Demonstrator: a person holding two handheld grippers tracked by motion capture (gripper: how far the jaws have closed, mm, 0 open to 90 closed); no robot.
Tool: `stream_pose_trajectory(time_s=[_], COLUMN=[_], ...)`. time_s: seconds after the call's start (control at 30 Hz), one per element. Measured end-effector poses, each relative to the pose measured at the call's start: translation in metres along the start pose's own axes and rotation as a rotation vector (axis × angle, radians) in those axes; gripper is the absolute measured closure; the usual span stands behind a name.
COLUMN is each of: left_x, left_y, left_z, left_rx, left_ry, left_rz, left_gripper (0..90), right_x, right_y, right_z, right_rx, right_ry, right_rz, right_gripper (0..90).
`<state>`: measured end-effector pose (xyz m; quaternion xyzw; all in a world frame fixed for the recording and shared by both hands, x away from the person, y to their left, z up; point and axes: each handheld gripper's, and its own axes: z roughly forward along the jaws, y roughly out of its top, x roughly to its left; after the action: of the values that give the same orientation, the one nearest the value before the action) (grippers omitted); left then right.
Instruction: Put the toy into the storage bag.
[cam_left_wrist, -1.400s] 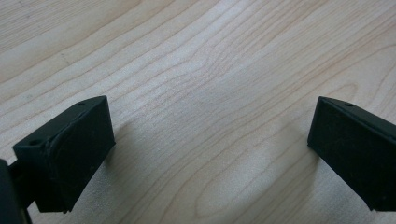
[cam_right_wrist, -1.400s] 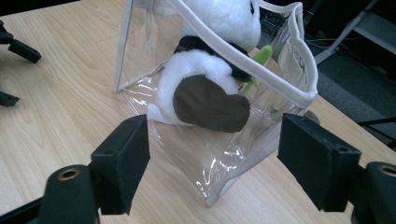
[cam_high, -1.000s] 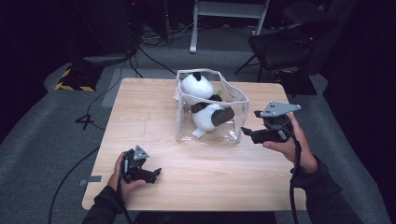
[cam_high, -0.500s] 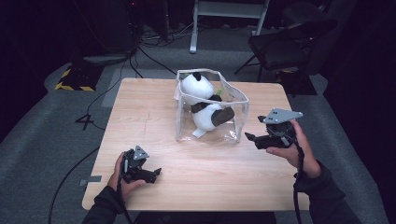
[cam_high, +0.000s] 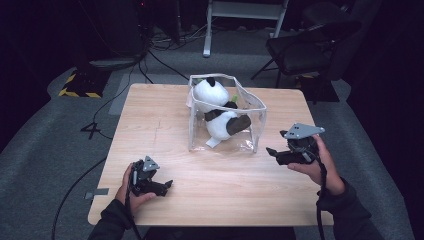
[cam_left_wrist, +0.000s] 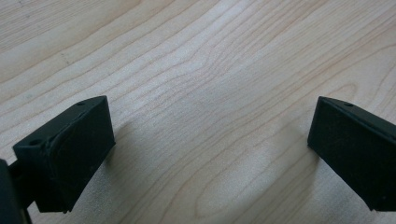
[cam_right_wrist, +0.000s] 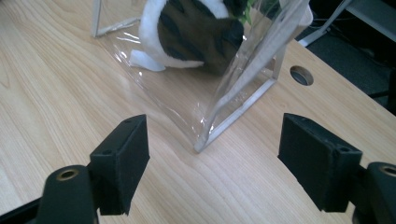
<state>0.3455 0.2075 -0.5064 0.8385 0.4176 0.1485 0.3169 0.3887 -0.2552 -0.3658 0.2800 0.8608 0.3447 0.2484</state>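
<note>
Approaching the clear plastic bag (cam_high: 227, 112) with the right gripper (cam_high: 272, 151), we keep its jaws apart with nothing between them. The bag stands upright near the table's (cam_high: 150, 115) far-middle edge, and the plush panda (cam_high: 217, 107) sits inside it, head up near the open top. From the right gripper view, the bag's near bottom corner (cam_right_wrist: 201, 147) lies just ahead, roughly centred between the two black pads (cam_right_wrist: 123, 161), not touching either.

The left gripper (cam_high: 162, 186) rests low at the near-left part of the table, well apart from the bag, jaws wide over bare wood (cam_left_wrist: 201, 116).

We judge the step as reaching in for a hold on the bag. To do it well, we aim for the stiffer seam or side edge (cam_right_wrist: 261, 60) rather than the slack clear film, which would likely slip or crumple. We come in level, close only once the edge sits fully between the pads, and avoid pinching the panda through the wall. The light bag can tip or skate, so a slow approach helps.
</note>
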Motion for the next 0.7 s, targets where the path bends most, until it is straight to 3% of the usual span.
stream_pose_trajectory(time_s=[0.47,0.57,0.7], left_x=[0.0,0.0,0.0], left_y=[0.0,0.0,0.0], left_z=[0.0,0.0,0.0], left_rx=[0.0,0.0,0.0], left_ry=[0.0,0.0,0.0], left_rz=[0.0,0.0,0.0], left_gripper=[0.6,0.5,0.5], right_x=[-0.001,0.001,0.003], right_y=[-0.026,-0.031,-0.039], right_z=[0.007,0.009,0.013], right_rx=[0.018,0.021,0.035], right_ry=[-0.018,-0.046,-0.041], right_rz=[-0.002,-0.016,-0.026], right_gripper=[24.8,24.9,24.8])
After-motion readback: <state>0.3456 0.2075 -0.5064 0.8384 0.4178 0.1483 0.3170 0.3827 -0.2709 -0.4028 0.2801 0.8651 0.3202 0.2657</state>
